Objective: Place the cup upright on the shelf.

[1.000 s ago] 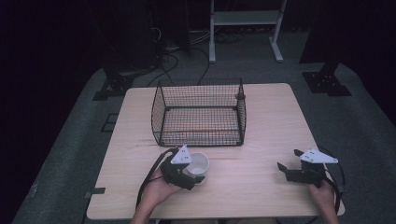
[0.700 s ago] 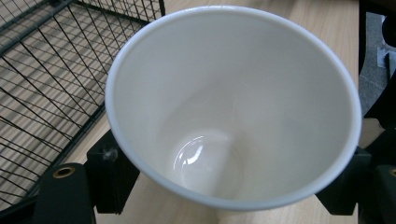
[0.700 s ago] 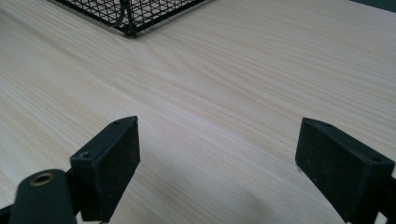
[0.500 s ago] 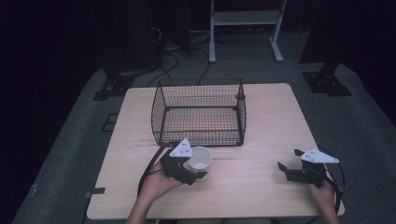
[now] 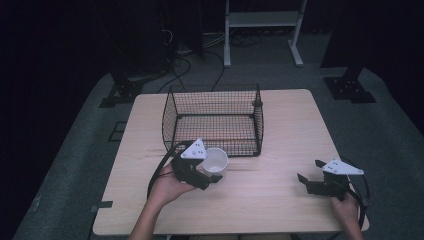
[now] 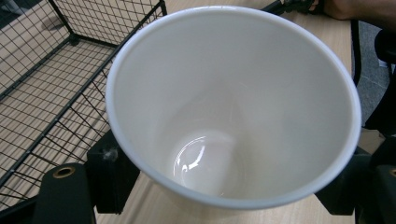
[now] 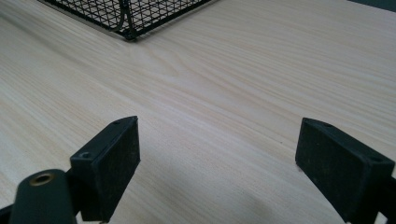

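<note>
Your left claw [image 5: 212,176] clamps a white cup [image 5: 215,161], tilted, just in front of the wire basket [image 5: 212,120]; your right claw [image 5: 303,181] rests low over the bench [image 5: 280,150], jaws spread apart.

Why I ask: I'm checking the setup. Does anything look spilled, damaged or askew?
Nothing stands out. The white cup in the left gripper is empty and intact, and the wire basket sits upright on the table.

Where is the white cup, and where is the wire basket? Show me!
white cup [image 6: 243,93], left gripper view, on its inner wall.
wire basket [image 5: 212,148], high view, on its near mesh wall.
</note>
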Tool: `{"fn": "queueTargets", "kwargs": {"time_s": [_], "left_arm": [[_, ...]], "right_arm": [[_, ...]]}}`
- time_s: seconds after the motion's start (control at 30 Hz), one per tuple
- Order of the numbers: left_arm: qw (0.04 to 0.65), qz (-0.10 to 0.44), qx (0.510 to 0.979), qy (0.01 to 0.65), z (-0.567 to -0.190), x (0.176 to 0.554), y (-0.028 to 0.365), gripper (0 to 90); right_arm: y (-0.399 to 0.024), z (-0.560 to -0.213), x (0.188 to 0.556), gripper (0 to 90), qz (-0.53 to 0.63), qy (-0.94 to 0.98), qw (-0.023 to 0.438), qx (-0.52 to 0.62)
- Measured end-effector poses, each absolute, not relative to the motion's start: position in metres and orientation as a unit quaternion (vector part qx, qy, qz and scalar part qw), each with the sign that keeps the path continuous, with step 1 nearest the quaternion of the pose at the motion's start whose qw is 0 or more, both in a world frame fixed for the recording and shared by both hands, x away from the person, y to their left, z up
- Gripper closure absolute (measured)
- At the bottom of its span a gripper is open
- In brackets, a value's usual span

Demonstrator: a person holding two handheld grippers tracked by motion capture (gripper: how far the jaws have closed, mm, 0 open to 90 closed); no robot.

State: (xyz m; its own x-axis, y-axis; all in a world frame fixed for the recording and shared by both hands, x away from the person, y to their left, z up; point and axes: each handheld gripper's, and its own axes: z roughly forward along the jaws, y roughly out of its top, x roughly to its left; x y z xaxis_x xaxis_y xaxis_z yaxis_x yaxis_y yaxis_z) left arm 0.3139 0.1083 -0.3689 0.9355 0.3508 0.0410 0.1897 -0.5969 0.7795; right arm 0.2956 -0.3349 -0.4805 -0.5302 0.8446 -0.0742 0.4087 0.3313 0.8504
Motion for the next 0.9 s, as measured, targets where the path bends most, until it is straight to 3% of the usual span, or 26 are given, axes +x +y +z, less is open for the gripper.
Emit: {"fn": "queueTargets", "kwargs": {"time_s": [0.9], "left_arm": [[0.414,0.11,0.892,0.144,-0.319,0.341,0.111,20.9]], "right_arm": [[-0.335,-0.48,0.295,13.1,0.417,0.769,0.264,0.405]]}}
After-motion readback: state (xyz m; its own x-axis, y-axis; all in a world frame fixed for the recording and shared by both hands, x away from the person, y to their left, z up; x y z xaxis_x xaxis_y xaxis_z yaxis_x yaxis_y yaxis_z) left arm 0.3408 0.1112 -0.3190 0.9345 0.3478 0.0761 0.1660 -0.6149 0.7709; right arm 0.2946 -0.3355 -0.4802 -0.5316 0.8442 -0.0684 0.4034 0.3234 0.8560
